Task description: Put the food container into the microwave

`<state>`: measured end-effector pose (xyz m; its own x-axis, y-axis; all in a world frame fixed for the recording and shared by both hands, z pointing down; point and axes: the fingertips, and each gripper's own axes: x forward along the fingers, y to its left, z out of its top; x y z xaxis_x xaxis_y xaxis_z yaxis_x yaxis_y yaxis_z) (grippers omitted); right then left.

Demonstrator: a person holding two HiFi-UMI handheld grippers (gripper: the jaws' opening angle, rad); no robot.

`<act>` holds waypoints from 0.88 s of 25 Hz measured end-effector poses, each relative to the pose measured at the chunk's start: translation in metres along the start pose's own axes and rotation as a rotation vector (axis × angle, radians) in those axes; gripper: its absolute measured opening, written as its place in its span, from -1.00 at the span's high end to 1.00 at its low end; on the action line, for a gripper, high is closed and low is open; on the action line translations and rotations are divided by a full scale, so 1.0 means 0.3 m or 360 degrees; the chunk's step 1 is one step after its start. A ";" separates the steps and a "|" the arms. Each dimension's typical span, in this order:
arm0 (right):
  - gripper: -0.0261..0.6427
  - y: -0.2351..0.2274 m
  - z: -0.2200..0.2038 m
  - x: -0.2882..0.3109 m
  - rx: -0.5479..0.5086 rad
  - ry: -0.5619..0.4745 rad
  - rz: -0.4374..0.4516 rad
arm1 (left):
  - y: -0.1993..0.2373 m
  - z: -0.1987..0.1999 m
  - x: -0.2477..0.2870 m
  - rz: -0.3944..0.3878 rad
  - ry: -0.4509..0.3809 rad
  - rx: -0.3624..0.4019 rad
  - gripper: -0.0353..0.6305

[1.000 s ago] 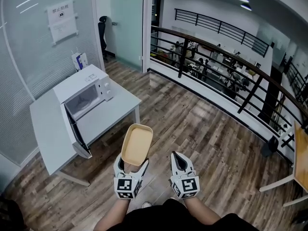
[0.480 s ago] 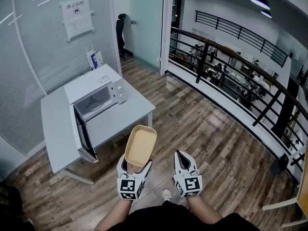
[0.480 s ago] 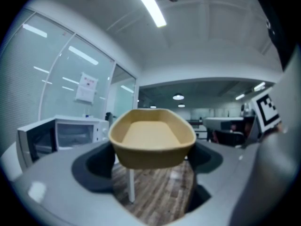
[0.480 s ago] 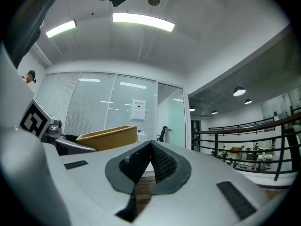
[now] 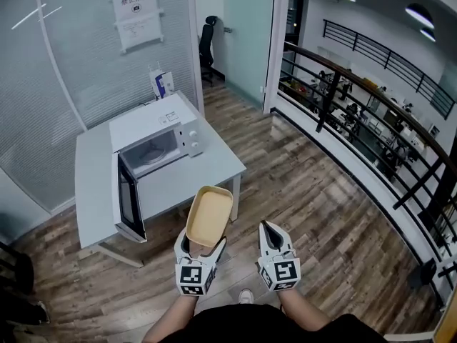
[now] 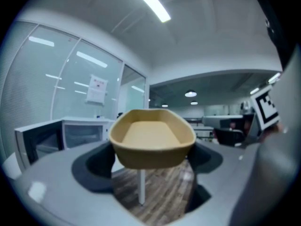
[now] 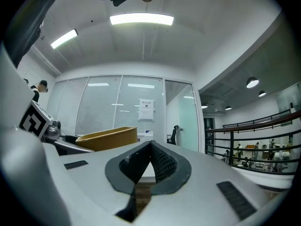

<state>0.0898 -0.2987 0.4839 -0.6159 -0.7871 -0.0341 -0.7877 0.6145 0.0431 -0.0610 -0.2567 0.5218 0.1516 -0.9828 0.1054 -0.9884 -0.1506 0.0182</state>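
Container [image 5: 209,216] is clamped in my left gripper [image 5: 199,244]; right gripper [image 5: 265,229] closed, empty. Carry step, I judge: next, reach the open microwave [image 5: 153,148] at the table's [image 5: 213,167] far edge.

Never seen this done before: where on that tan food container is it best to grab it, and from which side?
By its short near end, coming from the person's side, as the left claw does. The food container is a long, shallow tub with a raised rim, narrow enough there for the jaws to close on. That probably leaves the far end free to lead into the open microwave.
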 end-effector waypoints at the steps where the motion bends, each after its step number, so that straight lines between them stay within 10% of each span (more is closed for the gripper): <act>1: 0.93 -0.012 -0.004 0.016 0.0003 0.0000 0.0019 | 0.000 -0.002 0.012 0.0022 0.0004 0.0008 -0.55; 22: 0.93 -0.085 -0.019 0.294 0.0221 -0.0015 0.0329 | 0.122 -0.036 0.130 0.0366 0.0080 0.0022 -0.55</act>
<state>0.0557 -0.3842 0.4855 -0.7638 -0.6436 -0.0484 -0.6387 0.7645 -0.0873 -0.0913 -0.2995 0.5372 -0.0781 -0.9848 0.1548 -0.9968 0.0750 -0.0260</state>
